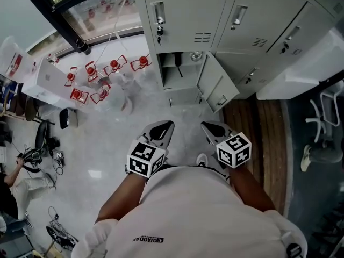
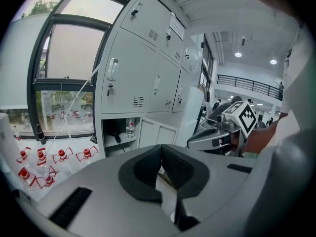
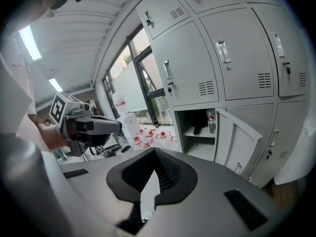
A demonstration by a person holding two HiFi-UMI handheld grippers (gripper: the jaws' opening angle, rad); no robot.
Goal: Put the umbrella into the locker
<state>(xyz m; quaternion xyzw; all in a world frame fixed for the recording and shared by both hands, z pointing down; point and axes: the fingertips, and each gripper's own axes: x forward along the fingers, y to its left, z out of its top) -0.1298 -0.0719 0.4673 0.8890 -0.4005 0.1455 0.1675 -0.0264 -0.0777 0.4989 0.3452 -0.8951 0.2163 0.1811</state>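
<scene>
I see the locker (image 1: 185,82) open, door (image 1: 217,87) swung out. Left gripper (image 1: 167,124) and right gripper (image 1: 208,126) are both closed, holding nothing. The dark umbrella (image 3: 197,129) sits inside (stowed, I judge); only shutting the door may remain.

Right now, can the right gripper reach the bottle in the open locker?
Probably yes, after moving closer: the right gripper faces the open locker, its door swung aside, nothing before the bottle. Jaws are shut, though.
</scene>
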